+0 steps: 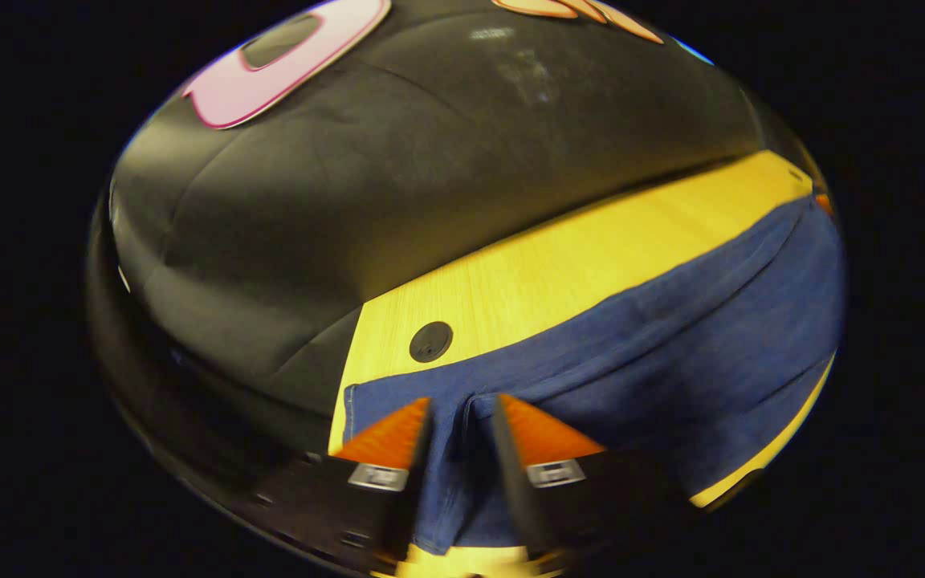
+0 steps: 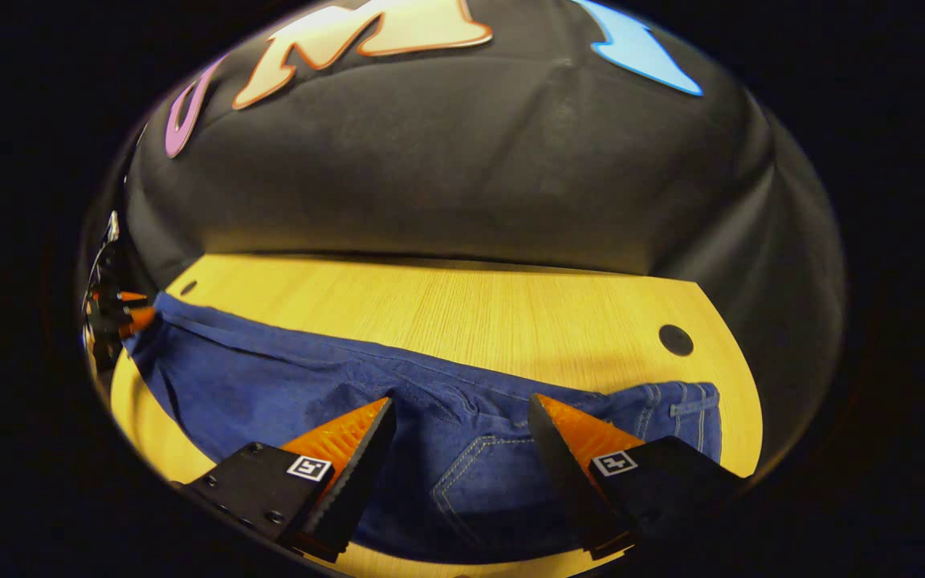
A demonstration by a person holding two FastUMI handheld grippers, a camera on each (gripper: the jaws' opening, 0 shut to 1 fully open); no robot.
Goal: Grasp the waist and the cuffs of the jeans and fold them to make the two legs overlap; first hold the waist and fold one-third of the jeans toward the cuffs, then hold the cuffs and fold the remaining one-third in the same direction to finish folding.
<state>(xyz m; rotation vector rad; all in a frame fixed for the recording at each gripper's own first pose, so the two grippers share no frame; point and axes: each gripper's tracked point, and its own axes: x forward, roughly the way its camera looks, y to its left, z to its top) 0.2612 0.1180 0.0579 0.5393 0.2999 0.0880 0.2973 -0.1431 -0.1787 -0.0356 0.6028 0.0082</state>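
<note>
Blue jeans [image 2: 430, 401] lie as a long strip across the wooden table [image 2: 470, 313]. The waist with a stitched back pocket [image 2: 478, 474] sits under my right gripper [image 2: 461, 405], which hovers open just above the denim with its fingers wide apart. The cuff end [image 1: 398, 393] lies at the table's corner under my left gripper [image 1: 464, 399]. Its fingers stand a small gap apart with a ridge of denim between them, and this view is blurred. The left gripper [image 2: 129, 313] also appears far left in the right gripper view, at the cuff end.
Black cloth walls rise close behind the table on the far side. A round dark hole [image 1: 430, 341] sits in the tabletop near the cuffs, another hole [image 2: 675, 339] near the waist. The table's edges run close to both ends of the jeans.
</note>
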